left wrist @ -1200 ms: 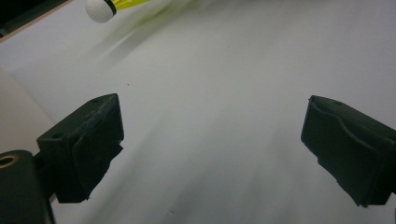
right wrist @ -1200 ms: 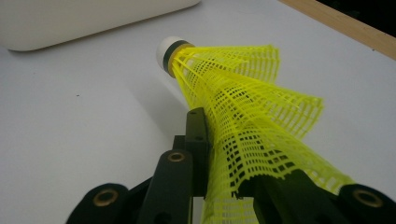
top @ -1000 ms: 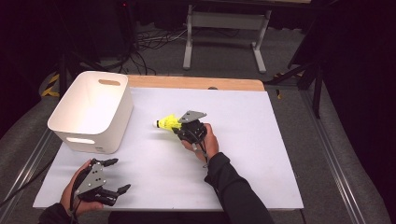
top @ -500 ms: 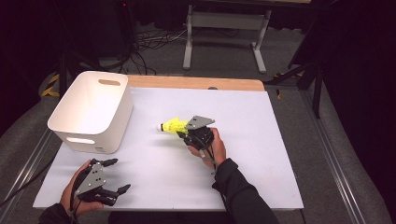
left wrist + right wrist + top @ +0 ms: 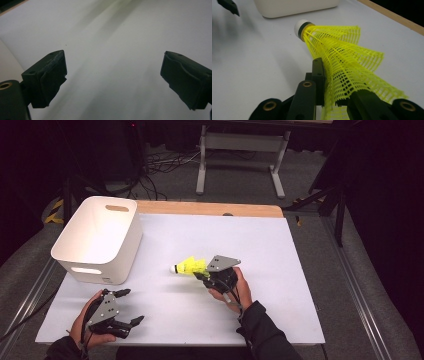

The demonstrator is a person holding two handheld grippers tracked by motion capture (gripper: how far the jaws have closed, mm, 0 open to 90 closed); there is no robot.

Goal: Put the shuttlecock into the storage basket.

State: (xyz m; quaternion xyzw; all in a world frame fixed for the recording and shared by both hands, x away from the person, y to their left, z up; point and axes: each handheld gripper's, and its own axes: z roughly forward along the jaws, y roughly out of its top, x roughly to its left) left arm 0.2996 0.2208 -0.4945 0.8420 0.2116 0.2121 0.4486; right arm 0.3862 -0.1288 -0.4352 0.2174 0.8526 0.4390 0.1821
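Note:
A yellow mesh shuttlecock (image 5: 189,266) with a white cork tip hangs just above the white table (image 5: 280,270), near its middle. My right gripper (image 5: 202,274) is shut on its skirt, and the cork points left toward the bin. In the right gripper view the crushed skirt of the shuttlecock (image 5: 337,55) is pinched in my right gripper (image 5: 339,83), between the two black jaws. My left gripper (image 5: 132,305) rests at the near left of the table, open with nothing in it. In the left gripper view my left gripper (image 5: 113,77) has its pads wide apart over bare table.
A white plastic bin (image 5: 100,237) with handle slots stands at the far left of the table; its base (image 5: 294,6) also appears ahead of the shuttlecock. A wooden strip (image 5: 210,209) edges the far side. Table legs and cables lie beyond.
My right hand has carried the shuttlecock toward the person and a little to the right. The left hand has stayed put.

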